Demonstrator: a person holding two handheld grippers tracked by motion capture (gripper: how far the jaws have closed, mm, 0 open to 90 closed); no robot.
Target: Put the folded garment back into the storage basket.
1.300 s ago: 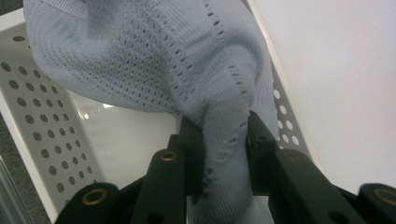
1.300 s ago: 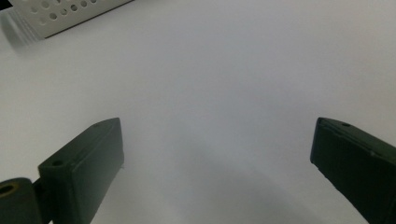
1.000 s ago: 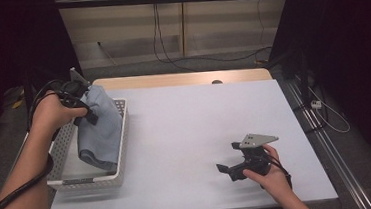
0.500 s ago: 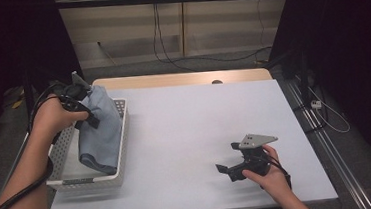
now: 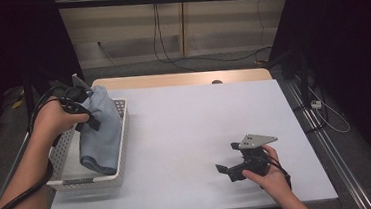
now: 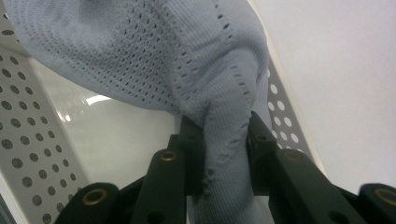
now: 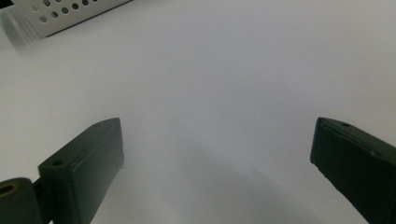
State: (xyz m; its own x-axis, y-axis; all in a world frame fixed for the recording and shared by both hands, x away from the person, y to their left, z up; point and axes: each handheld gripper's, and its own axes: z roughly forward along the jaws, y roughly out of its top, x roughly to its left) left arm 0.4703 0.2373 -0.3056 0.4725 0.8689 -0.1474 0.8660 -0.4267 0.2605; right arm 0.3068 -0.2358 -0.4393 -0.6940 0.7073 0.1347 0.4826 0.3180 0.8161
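Observation:
A light blue knitted cloth hangs over the white perforated basket at the table's left, its lower end down inside the basket. My left gripper is shut on the cloth's upper part. In the left gripper view the jaws pinch a bunched fold of the cloth, with the basket underneath. My right gripper rests low over the white table at the front right, jaws wide open with nothing between them. In the right gripper view a corner of the basket lies at the top left.
A wooden strip runs along the table's far edge, with a small dark knob on it. Cables hang on the wall behind. A metal rail borders the table's right side.
The cloth has risen a little out of the basket in the left gripper. The right gripper has kept still.

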